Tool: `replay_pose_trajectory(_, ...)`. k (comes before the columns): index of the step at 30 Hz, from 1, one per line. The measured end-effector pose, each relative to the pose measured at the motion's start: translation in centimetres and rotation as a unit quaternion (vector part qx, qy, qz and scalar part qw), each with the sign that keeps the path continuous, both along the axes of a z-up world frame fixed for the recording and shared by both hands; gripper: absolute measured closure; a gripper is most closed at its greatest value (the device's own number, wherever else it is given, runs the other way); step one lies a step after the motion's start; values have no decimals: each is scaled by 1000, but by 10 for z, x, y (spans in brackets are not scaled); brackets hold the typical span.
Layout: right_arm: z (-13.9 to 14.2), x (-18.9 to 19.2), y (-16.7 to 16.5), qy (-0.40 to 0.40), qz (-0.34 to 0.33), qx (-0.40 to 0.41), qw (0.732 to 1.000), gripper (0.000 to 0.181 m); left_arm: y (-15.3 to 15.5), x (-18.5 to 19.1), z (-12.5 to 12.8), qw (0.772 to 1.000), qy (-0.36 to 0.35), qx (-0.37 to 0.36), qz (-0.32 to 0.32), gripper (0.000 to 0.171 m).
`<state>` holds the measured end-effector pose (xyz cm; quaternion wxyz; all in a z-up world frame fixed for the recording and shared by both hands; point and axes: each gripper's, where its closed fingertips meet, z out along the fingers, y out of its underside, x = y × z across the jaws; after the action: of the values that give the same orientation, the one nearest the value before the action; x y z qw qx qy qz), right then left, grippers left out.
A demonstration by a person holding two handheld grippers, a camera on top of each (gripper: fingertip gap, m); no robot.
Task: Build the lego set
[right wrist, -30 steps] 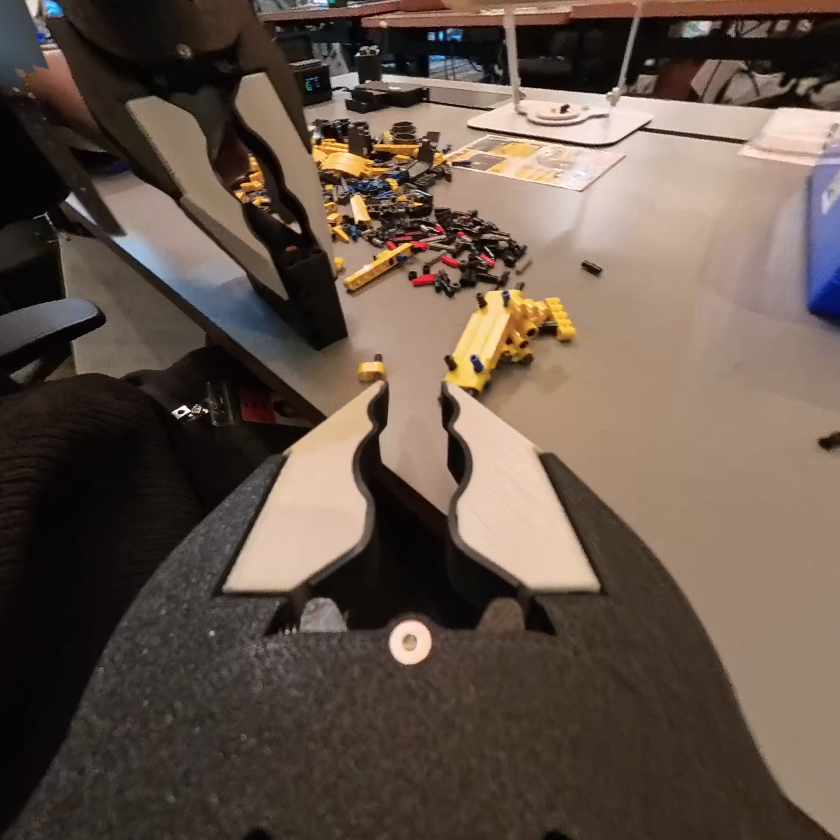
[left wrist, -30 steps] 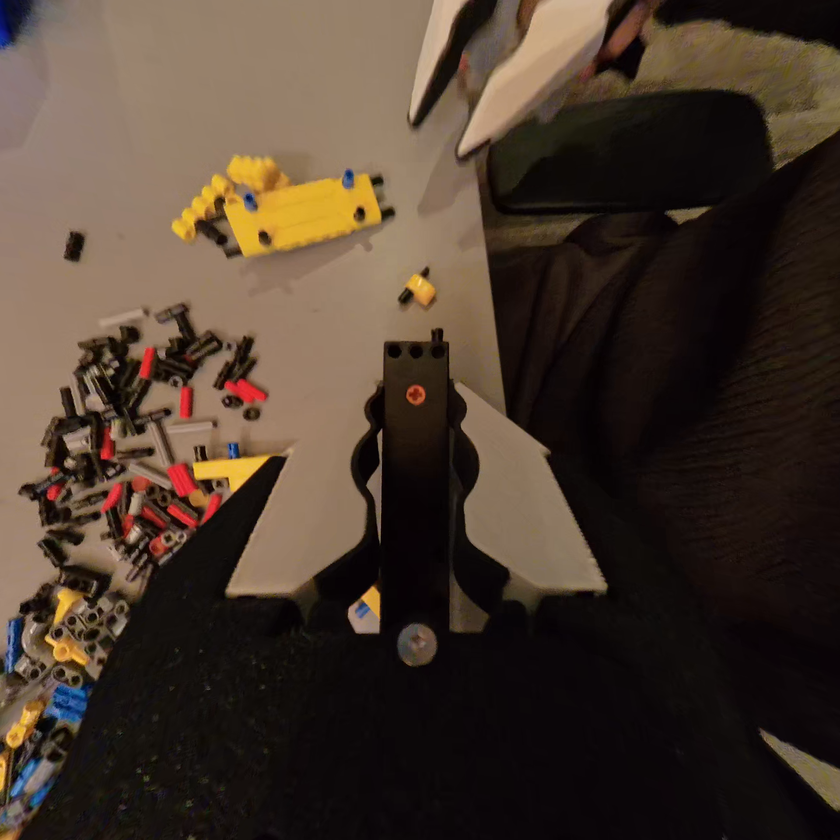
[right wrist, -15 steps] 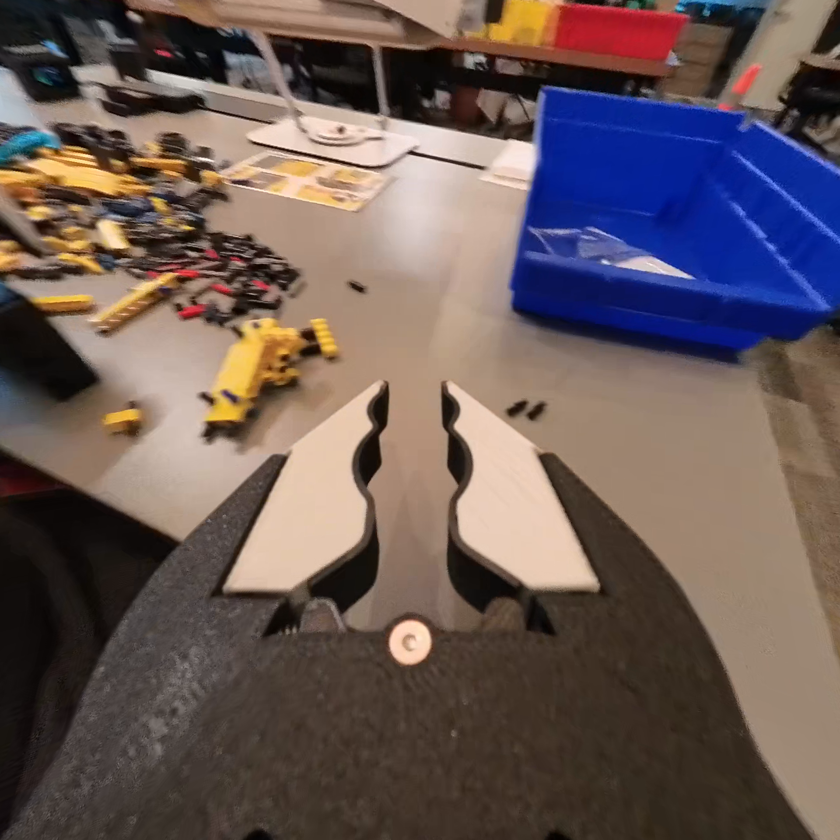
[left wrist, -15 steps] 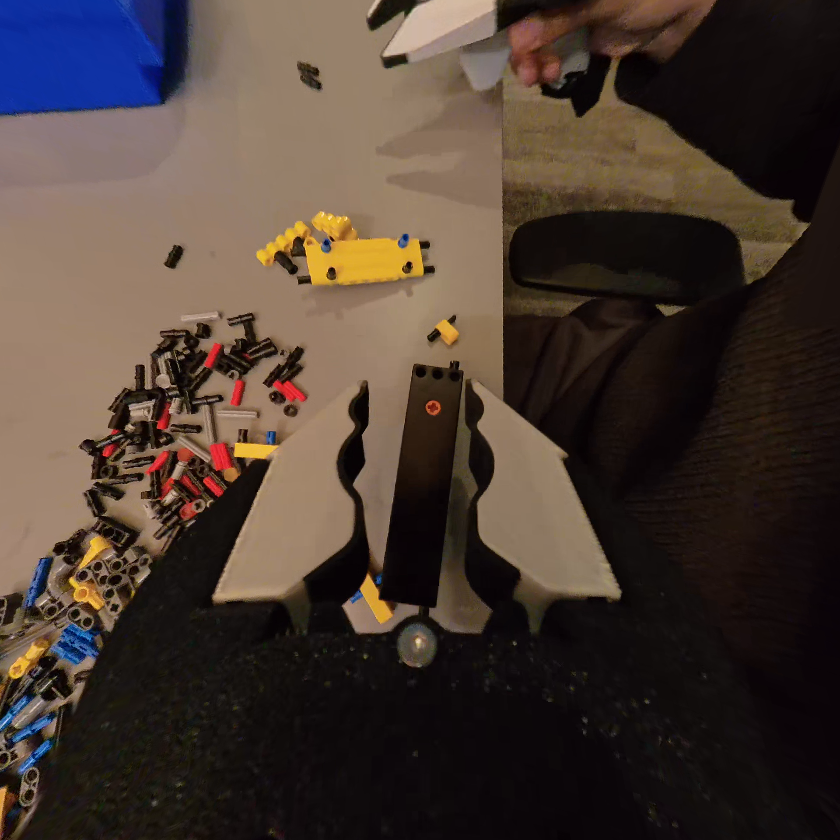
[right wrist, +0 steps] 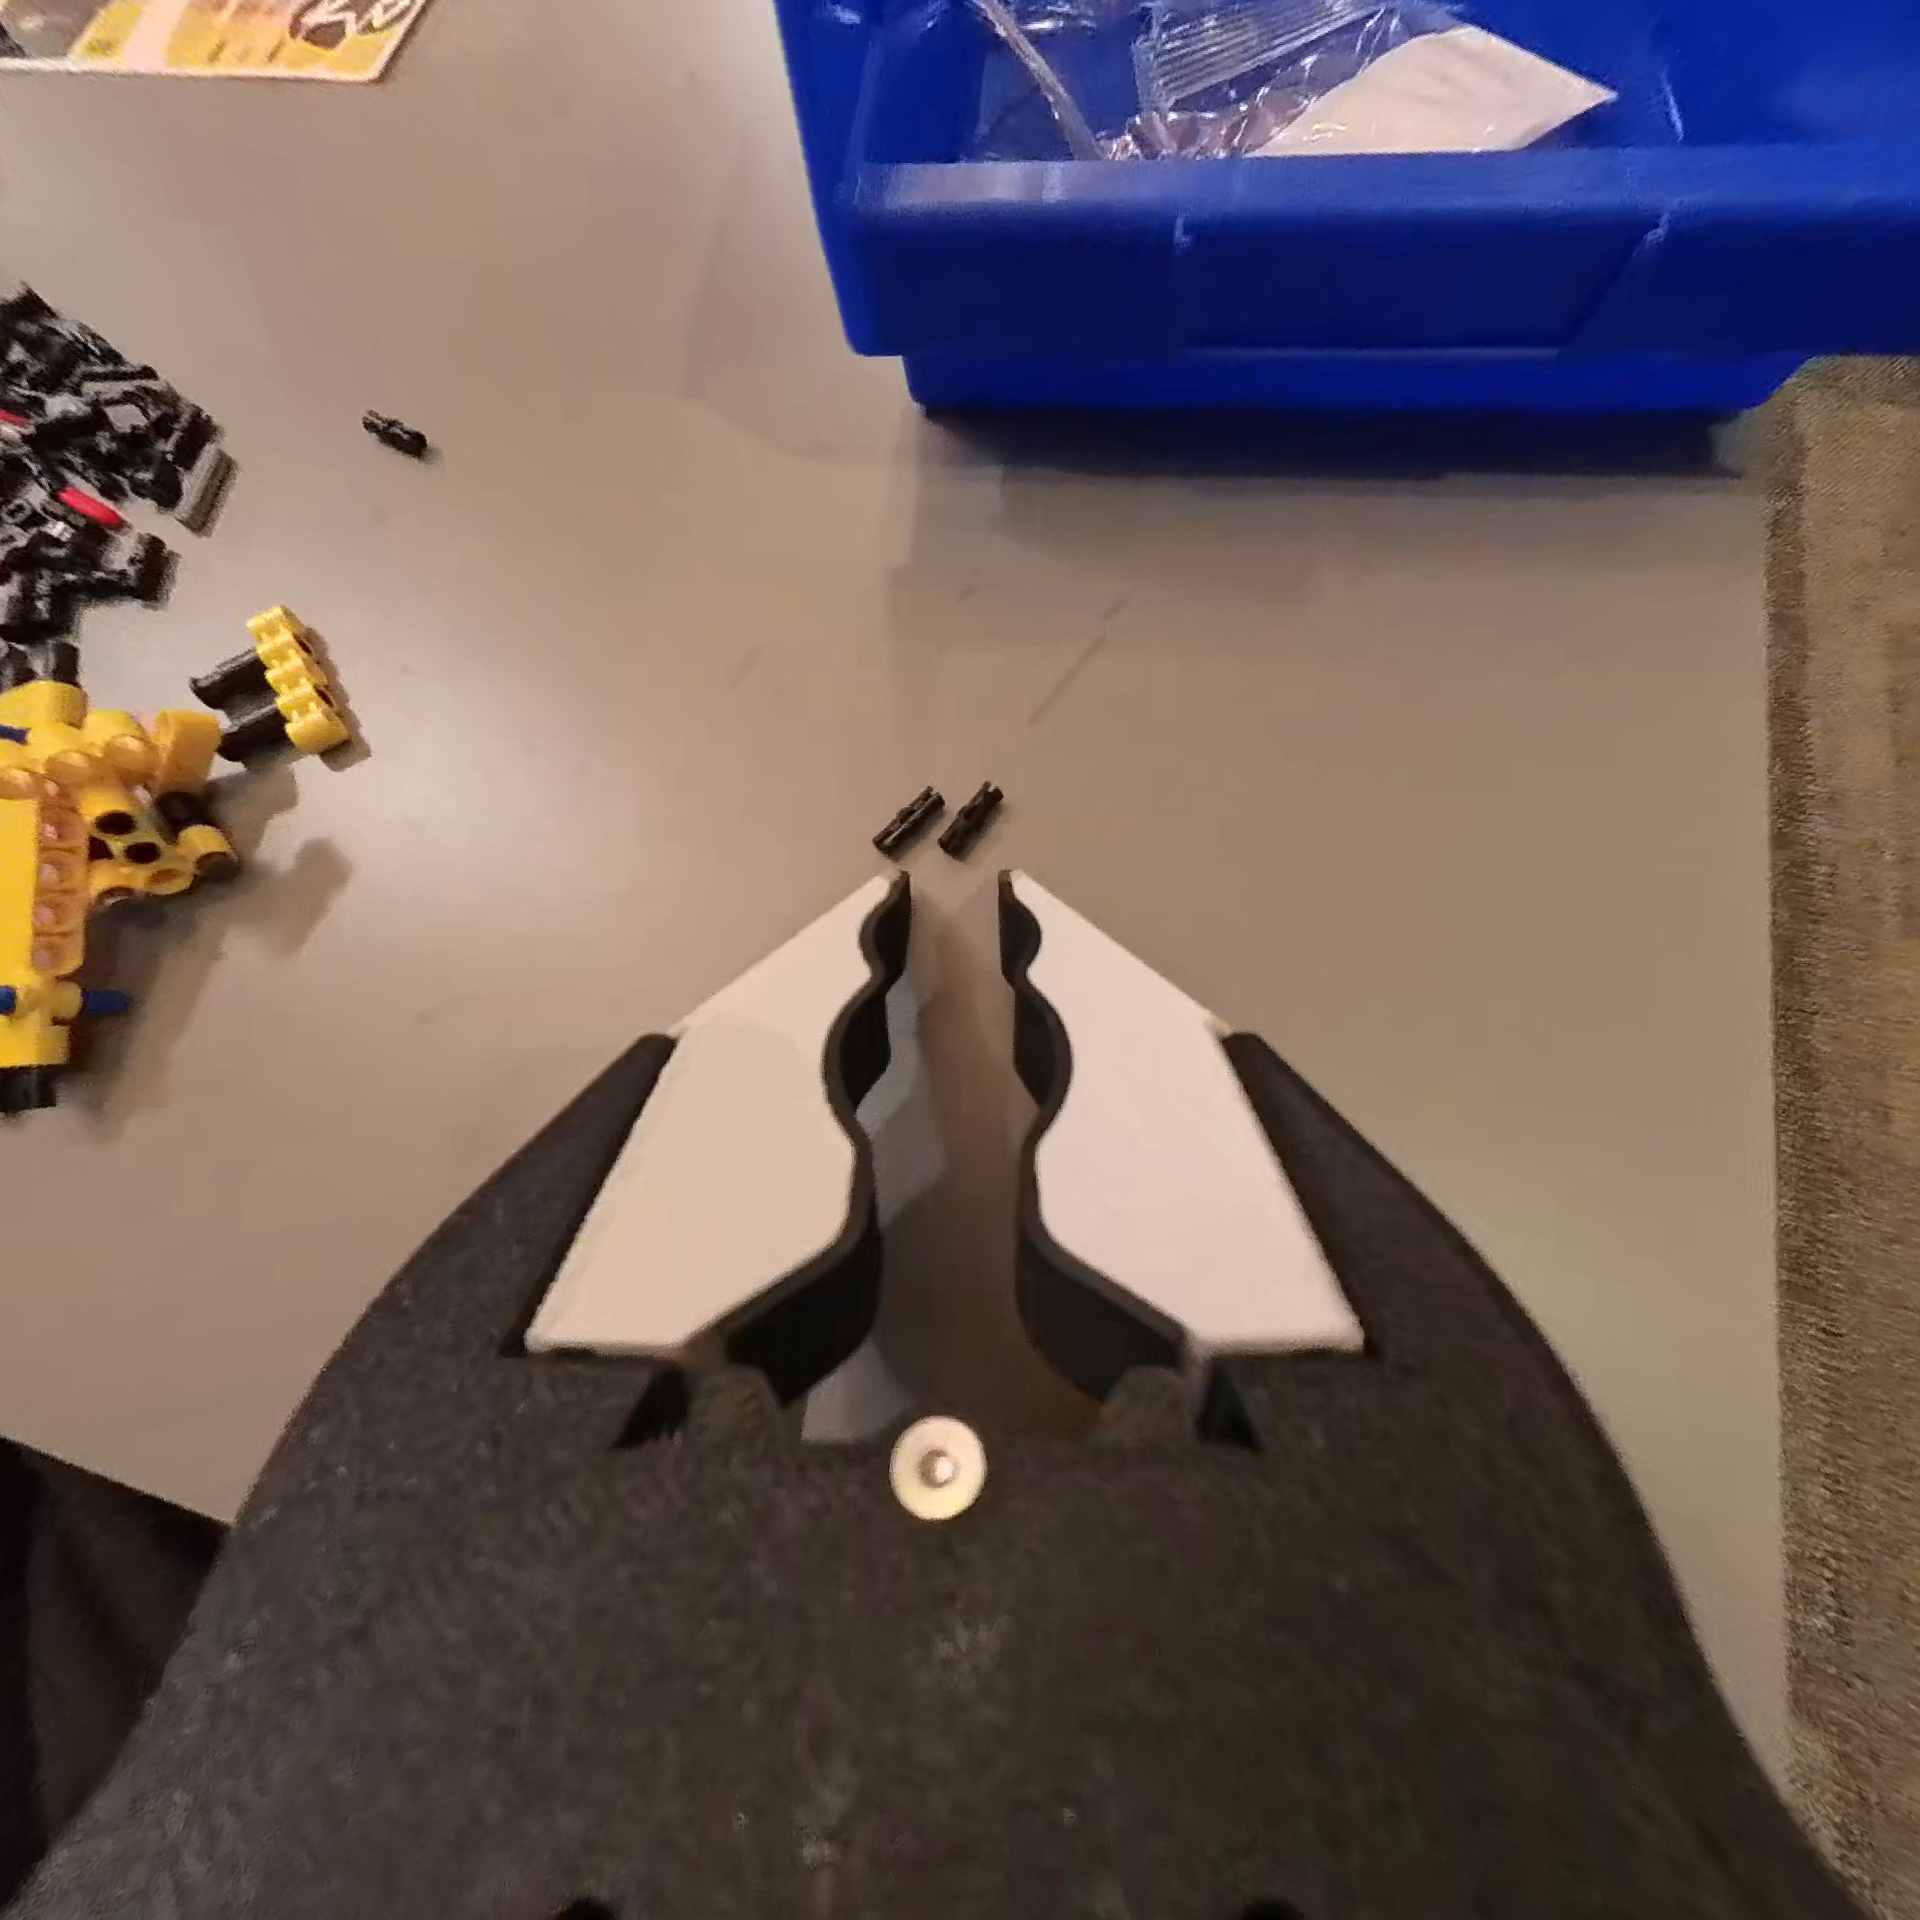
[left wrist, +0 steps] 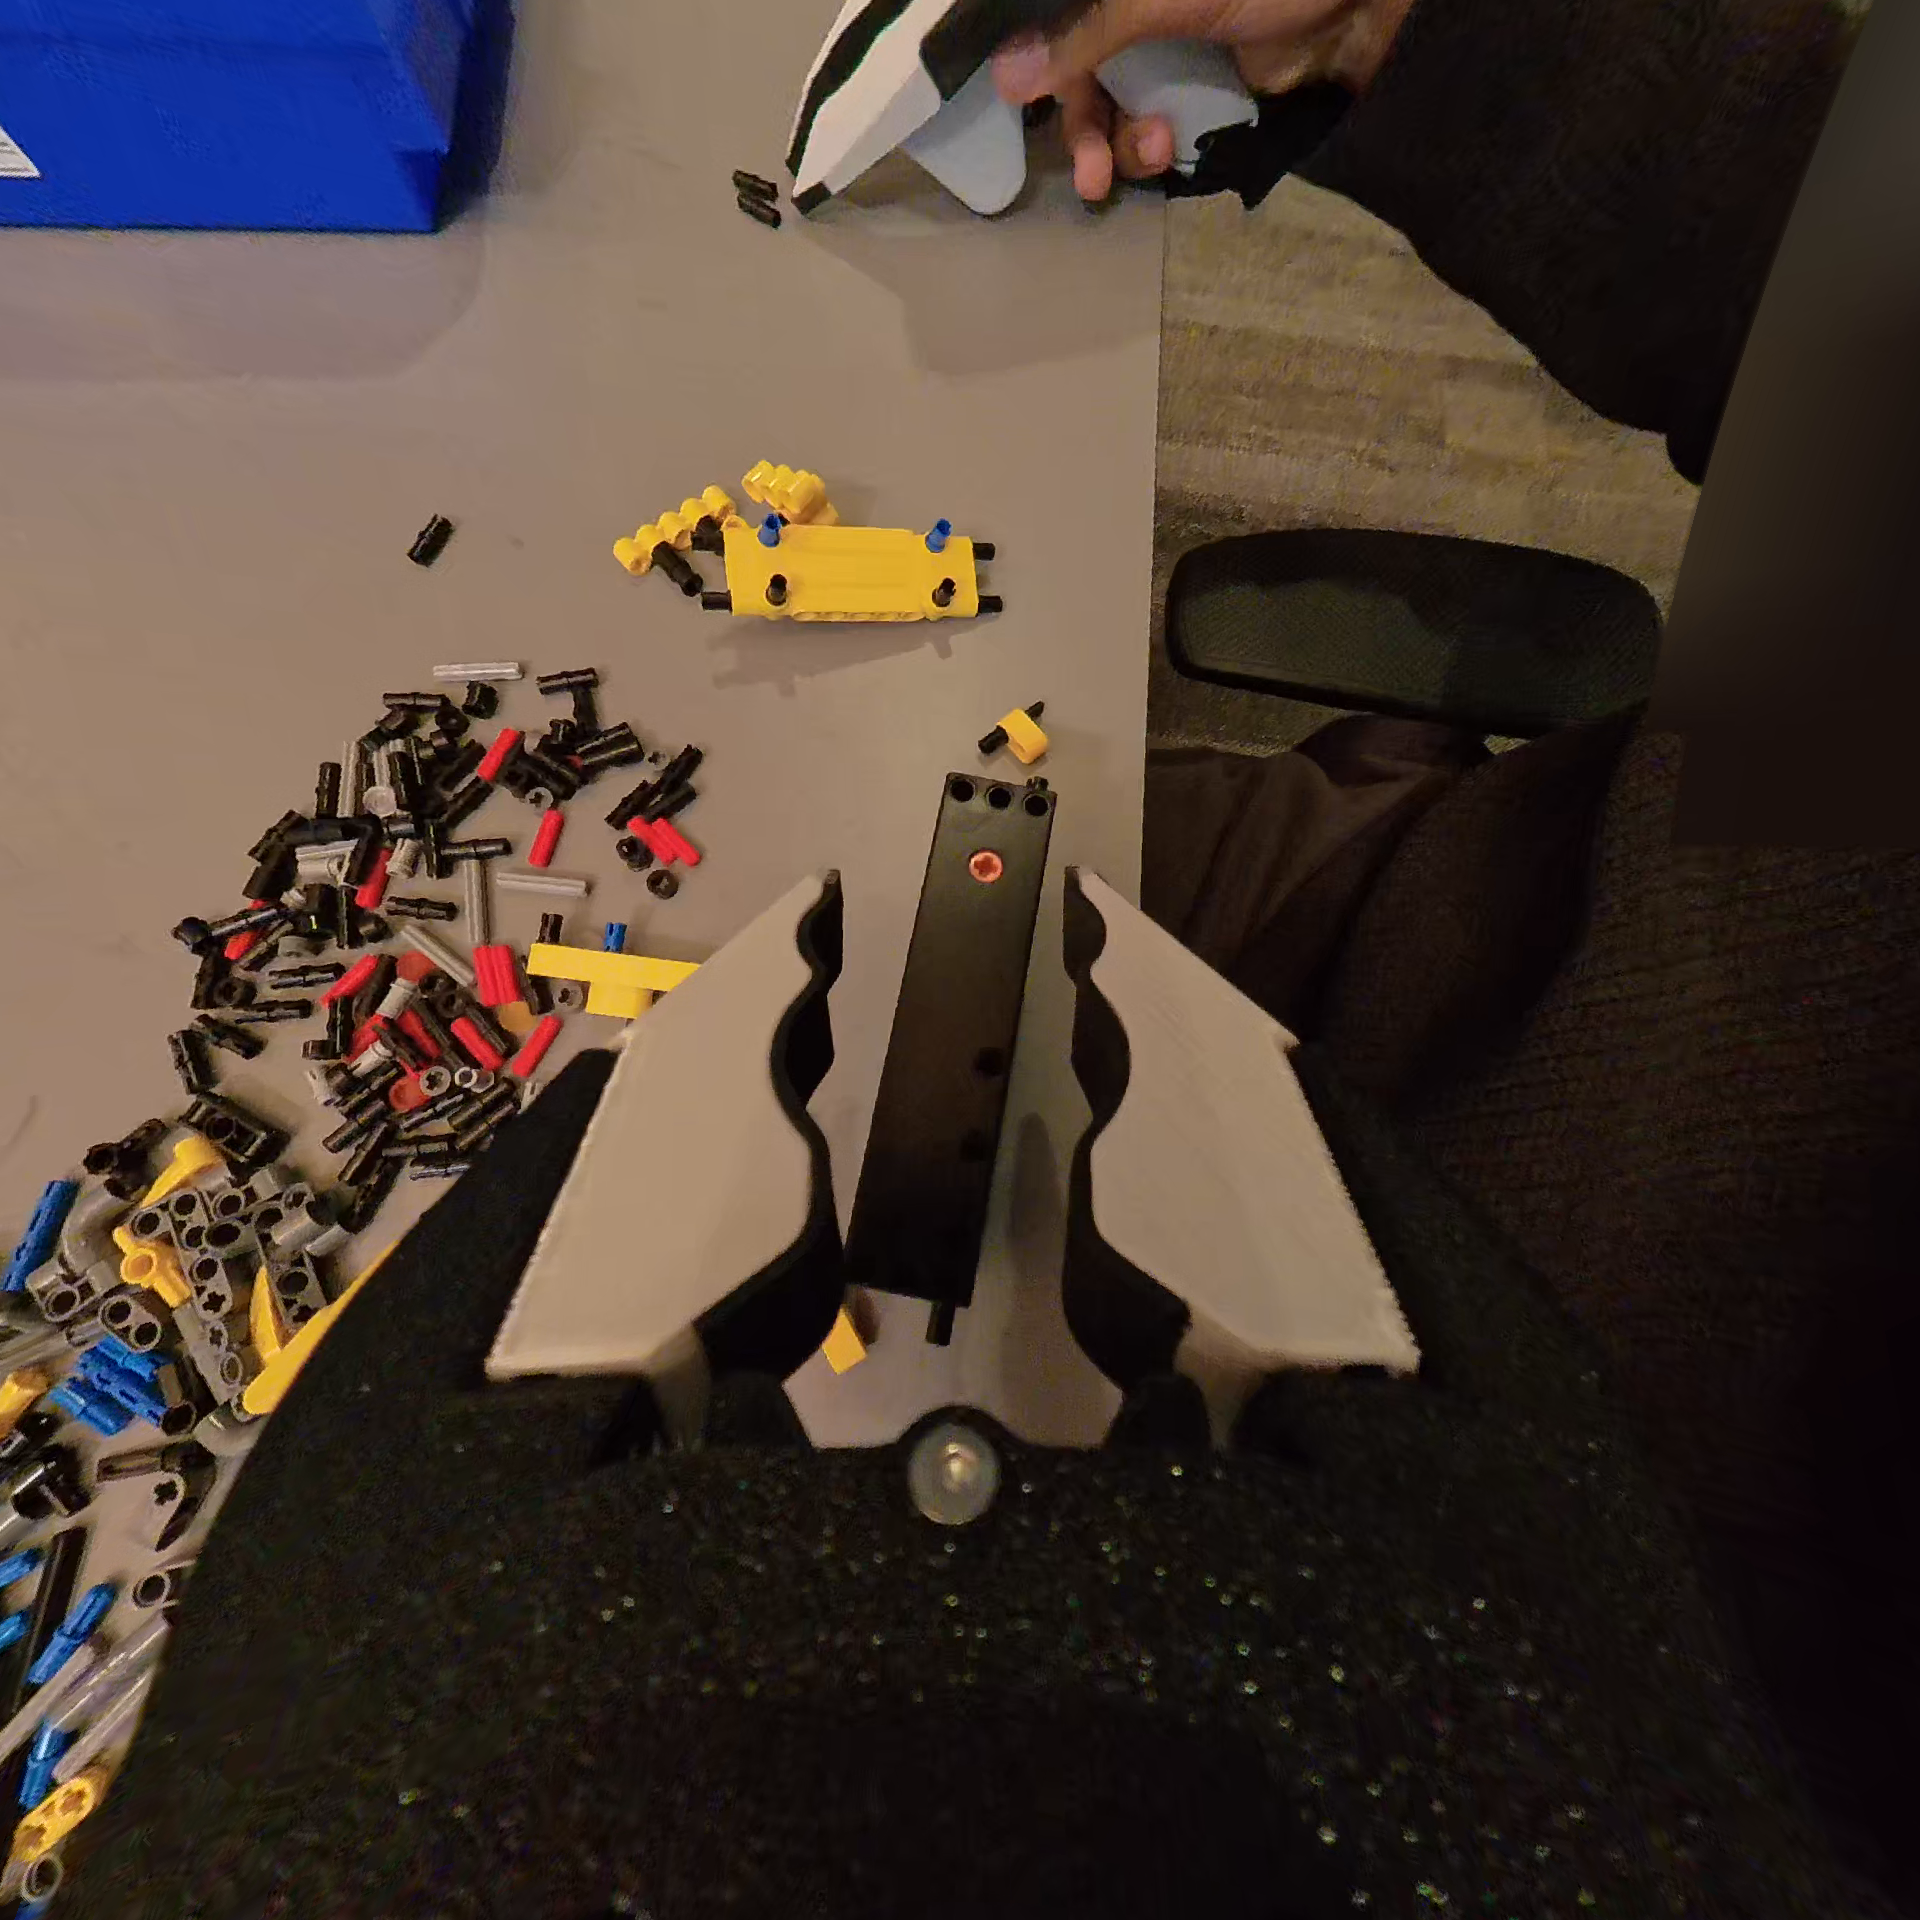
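Note:
My left gripper (left wrist: 951, 881) is open above the table's near edge. A long black beam (left wrist: 966, 1039) with a red pin lies between its fingers, touching neither. A small yellow connector (left wrist: 1018, 730) lies just past the beam. A yellow assembly (left wrist: 847, 571) lies farther out. My right gripper (right wrist: 953, 878) is slightly open and empty, its tips just short of two small black pins (right wrist: 940, 821) on the grey table. In the left wrist view the right gripper (left wrist: 862, 125) is held by a hand beside those pins (left wrist: 756, 197).
A blue bin (right wrist: 1351, 260) with plastic bags stands beyond the pins. A pile of black, red, grey and yellow parts (left wrist: 416, 914) lies at left. A lone black pin (right wrist: 395, 434) lies apart. A chair armrest (left wrist: 1403, 623) and carpet (right wrist: 1849, 935) lie past the table edge. Tip to tip, the grippers are about 30 cm apart. To the small yellow connector (left wrist: 1018, 730): left tips about 9 cm, right tips about 20 cm.
My left gripper opened and let go of the black beam, which now lies on the table. My right gripper swung right and down to the two black pins by the blue bin.

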<state>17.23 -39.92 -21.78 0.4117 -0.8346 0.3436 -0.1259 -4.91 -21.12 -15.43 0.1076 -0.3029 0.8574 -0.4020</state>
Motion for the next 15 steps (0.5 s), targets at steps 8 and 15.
replay_pose_trajectory(8, 0, 0, 1, 0, 2, -4, 1000, 162, -1, 1, -2, 1000, -5, 3, 0, 129)
replay_pose_trajectory(15, -1, -1, 0, -34, 0, -27, 999, 162, 0, -1, -1, 1000, -4, -1, 5, 129)
